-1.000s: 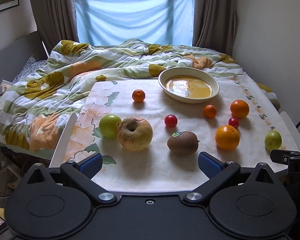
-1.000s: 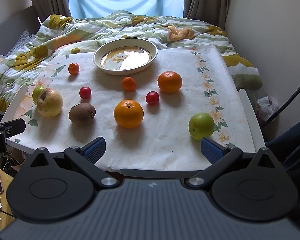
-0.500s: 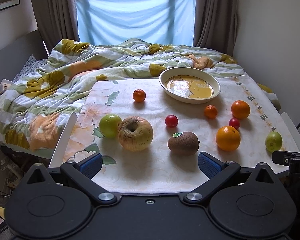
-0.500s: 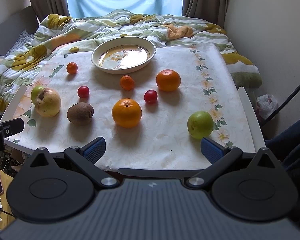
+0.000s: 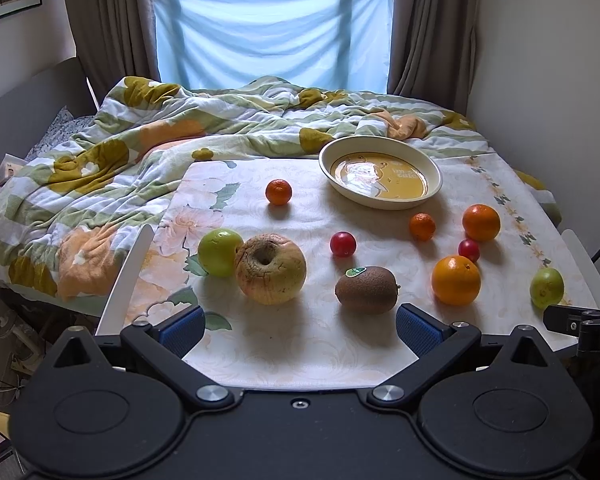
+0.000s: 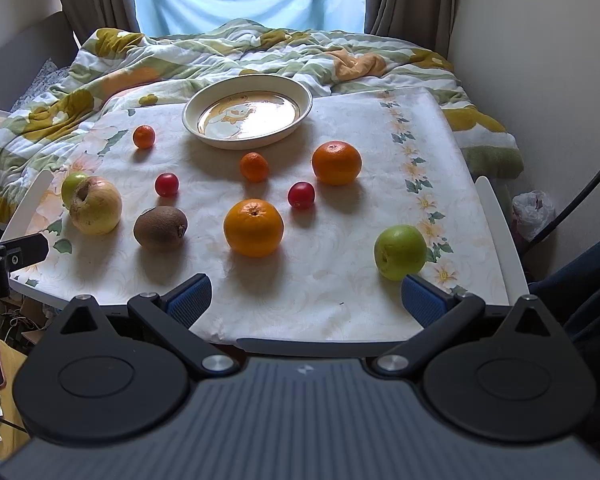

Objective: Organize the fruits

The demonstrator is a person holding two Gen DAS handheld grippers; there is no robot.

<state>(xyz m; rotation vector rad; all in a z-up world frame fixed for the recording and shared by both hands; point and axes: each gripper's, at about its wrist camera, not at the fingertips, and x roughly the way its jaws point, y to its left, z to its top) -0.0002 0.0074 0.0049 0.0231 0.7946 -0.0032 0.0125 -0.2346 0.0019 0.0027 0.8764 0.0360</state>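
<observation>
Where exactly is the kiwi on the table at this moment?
In the left wrist view the kiwi lies near the table's front edge, between the large wrinkled apple to its left and the big orange to its right, touching neither.

My right gripper [image 6: 304, 294] eased closer over the tabletop [image 6: 324, 304], green apple [image 6: 400, 252] now just beside my right blue pad, orange [image 6: 253, 227] larger ahead, my left gripper [image 5: 298, 330] barely shifted, fruit unmoved

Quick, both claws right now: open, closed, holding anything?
Left claw: open, holding nothing, short of the kiwi.
Right claw: open, holding nothing.
</observation>
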